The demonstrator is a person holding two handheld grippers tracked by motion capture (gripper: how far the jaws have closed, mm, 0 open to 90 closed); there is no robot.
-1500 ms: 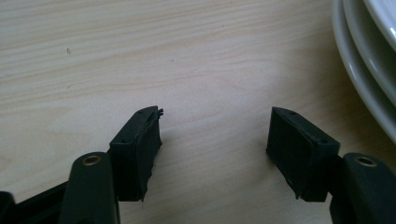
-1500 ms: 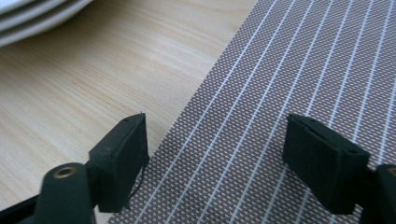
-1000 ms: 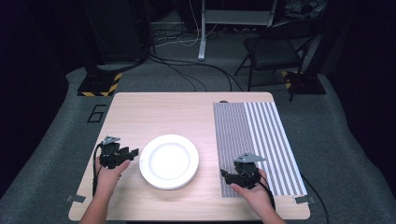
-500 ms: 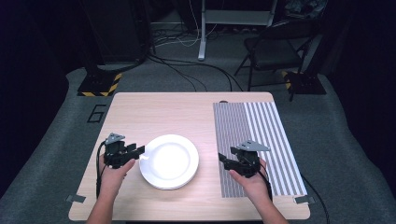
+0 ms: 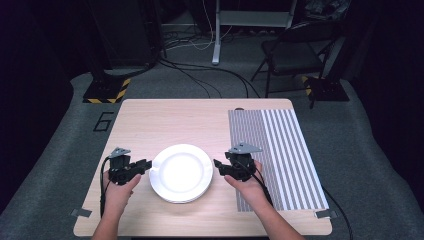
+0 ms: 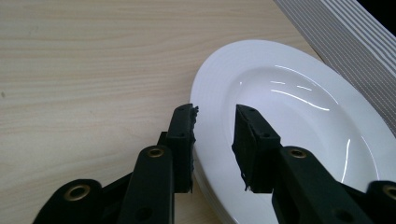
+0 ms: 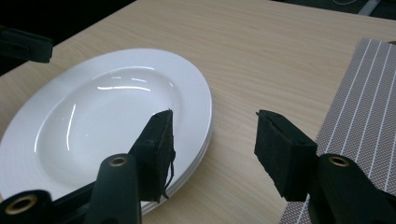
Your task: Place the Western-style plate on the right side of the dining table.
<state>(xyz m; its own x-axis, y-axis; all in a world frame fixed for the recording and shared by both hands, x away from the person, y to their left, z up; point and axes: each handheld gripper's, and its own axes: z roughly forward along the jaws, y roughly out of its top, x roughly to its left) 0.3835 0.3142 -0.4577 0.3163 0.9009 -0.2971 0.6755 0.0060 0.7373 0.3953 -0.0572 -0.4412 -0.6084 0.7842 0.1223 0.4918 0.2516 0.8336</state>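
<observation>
While my left gripper [image 6: 214, 123] straddles the near-left rim of the plates [image 5: 181, 172], its jaws have just been closing and stand narrow, one under the rim, one over; I cannot tell if the pads press yet. My right gripper [image 7: 212, 135] hangs parted just beside the opposite rim, jaws likewise just closing, holding nothing. I judge this stack on the wooden table [image 5: 175, 120] stiff, glazed, slippery, heavy and breakable, so opposite rims are my hold. Round, it lies flat, bowl upward, without a long axis.
</observation>
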